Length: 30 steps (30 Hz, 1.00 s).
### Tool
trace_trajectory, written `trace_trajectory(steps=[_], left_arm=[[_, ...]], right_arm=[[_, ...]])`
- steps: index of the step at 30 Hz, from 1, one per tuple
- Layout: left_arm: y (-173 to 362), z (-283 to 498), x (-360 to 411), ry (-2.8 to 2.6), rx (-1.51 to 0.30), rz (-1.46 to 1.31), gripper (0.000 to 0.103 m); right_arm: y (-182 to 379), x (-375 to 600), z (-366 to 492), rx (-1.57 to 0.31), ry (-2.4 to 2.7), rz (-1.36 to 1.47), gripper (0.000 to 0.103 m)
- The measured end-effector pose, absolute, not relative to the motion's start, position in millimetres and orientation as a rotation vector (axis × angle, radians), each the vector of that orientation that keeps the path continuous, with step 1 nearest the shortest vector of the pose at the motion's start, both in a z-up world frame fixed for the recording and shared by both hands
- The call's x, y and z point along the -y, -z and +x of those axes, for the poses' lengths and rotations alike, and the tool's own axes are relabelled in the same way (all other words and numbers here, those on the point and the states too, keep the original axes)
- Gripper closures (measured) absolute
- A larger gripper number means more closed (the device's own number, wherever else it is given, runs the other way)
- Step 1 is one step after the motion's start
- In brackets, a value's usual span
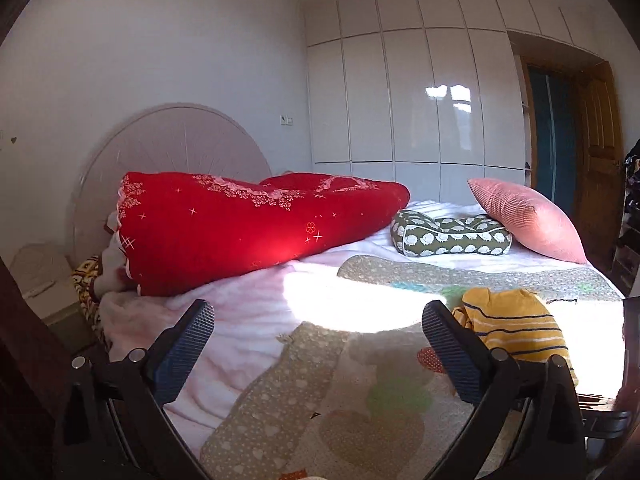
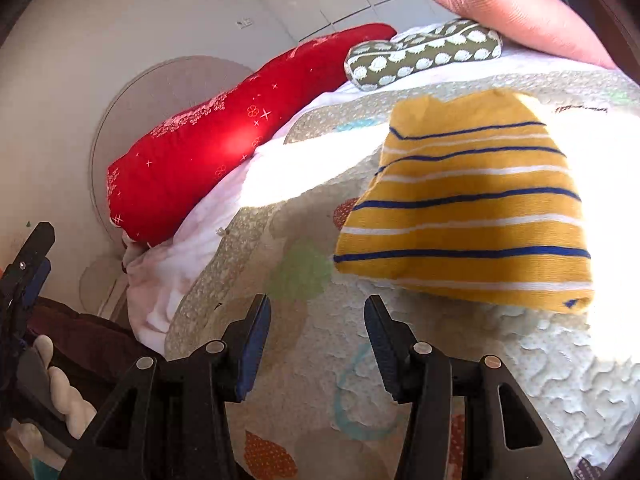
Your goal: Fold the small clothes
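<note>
A small yellow garment with navy and white stripes (image 2: 468, 208) lies folded on the patterned quilt (image 2: 304, 360); it also shows in the left wrist view (image 1: 516, 324) to the right of my left gripper. My left gripper (image 1: 318, 312) is open and empty above the quilt, left of the garment. My right gripper (image 2: 318, 308) is open and empty, just below and left of the garment's near edge, apart from it. The left gripper also shows at the left edge of the right wrist view (image 2: 32, 256).
A red rolled duvet (image 1: 240, 224) lies along the headboard side. A green patterned cushion (image 1: 448, 234) and a pink pillow (image 1: 528, 220) sit at the far end of the bed. White wardrobes (image 1: 416, 92) and a wooden door (image 1: 592, 152) stand behind.
</note>
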<state>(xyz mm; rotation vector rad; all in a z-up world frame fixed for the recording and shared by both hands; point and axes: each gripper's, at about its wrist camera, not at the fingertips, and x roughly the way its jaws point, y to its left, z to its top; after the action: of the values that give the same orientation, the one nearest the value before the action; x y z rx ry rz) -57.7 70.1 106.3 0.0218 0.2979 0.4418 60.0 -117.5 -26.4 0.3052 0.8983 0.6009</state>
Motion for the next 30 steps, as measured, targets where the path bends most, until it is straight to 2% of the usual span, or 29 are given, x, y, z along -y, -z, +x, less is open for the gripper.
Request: trace_trajectory(steps=[2,4,6,7,14,30], left_arm=[[-104.1,-65.7,-51.7,-0.456,-0.287,0.072,0.000],[-99.4,-72.6,-33.7,-0.402,-0.303,0.086,0.000],[-90.9,-72.0,-18.9,-0.326,-0.361,0.073,0.000],[-86.1,-71.0,-11.3,-0.289,-0.398,0.073,0.000],[-54.5,-63.6,27.9,-0.109,-0.613,0.071,0.000],[-26.2,-55.1,33.0,-0.048,-0.754,0.035,0.000]], right_arm=[[10.6,137.0,30.2,-0.813,-0.521,0.262,0.045],[-2.7,151.0,0.9,-0.721,-0.371,0.182,0.032],[-10.5,165.3,-25.7,-0.622,-0.198,0.114,0.002],[-10.2,173.7,-36.2,-0.576,-0.136,0.105,0.000],[1.6,231.7,-43.6,-0.641,0.030,0.190,0.000],[20.1,208.5,-41.0,-0.728,0.035,0.172,0.000]])
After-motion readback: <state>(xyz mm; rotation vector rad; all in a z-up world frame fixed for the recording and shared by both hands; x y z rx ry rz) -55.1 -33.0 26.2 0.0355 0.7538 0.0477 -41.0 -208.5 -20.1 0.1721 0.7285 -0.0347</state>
